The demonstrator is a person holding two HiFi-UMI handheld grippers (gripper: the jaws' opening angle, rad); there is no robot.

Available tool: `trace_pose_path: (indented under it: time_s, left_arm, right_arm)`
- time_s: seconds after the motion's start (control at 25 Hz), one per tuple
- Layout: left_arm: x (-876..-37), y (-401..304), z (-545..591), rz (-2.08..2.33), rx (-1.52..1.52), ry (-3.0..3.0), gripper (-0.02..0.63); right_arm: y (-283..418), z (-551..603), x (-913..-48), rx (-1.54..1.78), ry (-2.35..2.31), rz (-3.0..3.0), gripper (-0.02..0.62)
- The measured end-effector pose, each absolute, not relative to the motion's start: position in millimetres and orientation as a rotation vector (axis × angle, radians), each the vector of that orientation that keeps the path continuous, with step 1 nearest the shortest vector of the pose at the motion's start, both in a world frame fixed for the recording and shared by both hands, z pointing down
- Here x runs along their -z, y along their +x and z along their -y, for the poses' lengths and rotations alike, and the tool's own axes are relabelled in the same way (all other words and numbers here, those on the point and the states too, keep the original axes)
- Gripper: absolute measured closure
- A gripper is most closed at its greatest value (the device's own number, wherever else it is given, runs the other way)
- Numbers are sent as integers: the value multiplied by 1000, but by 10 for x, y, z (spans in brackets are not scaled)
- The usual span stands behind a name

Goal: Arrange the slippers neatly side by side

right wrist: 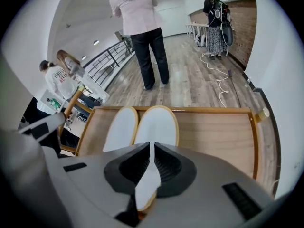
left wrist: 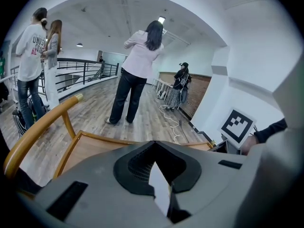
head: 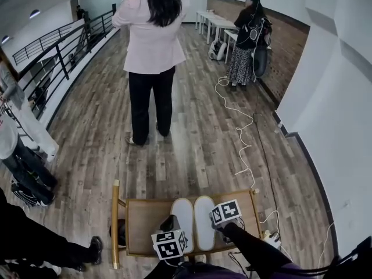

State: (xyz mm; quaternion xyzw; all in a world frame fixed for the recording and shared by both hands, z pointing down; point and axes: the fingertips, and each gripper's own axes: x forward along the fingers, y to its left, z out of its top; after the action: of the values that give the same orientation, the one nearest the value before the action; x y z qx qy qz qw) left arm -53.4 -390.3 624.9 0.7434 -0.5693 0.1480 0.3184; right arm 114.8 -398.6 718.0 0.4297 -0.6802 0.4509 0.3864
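Observation:
Two white slippers with tan rims lie side by side, toes pointing away, on a wooden table (head: 142, 225) with a raised rim. In the right gripper view my right gripper (right wrist: 152, 147) is shut on the heel of the right slipper (right wrist: 157, 125), and the left slipper (right wrist: 121, 127) touches it. In the head view the left slipper (head: 183, 221) and right slipper (head: 204, 218) lie between the two marker cubes (head: 168, 244) (head: 225, 212). My left gripper (left wrist: 153, 146) is shut on a thin white edge (left wrist: 159, 189), apparently the left slipper's heel.
A person in a pink jacket (head: 151, 45) stands on the wood floor beyond the table. Another person (head: 249, 39) stands far right near white tables. A white cable (head: 239, 133) trails across the floor. A railing (head: 55, 57) and people stand at left; a white wall (head: 331, 127) is at right.

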Motion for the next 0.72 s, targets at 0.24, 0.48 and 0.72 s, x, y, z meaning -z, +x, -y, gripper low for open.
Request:
trace_pose_path:
  time_s: [0.24, 0.48, 0.72]
  left_arm:
    - [-6274, -602, 3858, 1522, -411, 1924, 607]
    - [-6288, -649, 3845, 1546, -411, 1903, 607]
    - [-6287, -555, 3893, 1530, -414, 1914, 607]
  right_arm:
    - [1265, 3886, -7386, -1126, 1075, 1671, 586]
    - [1192, 3903, -7415, -1036, 1000, 1687, 588]
    - [1199, 3942, -7302, -1064, 998, 1723, 587]
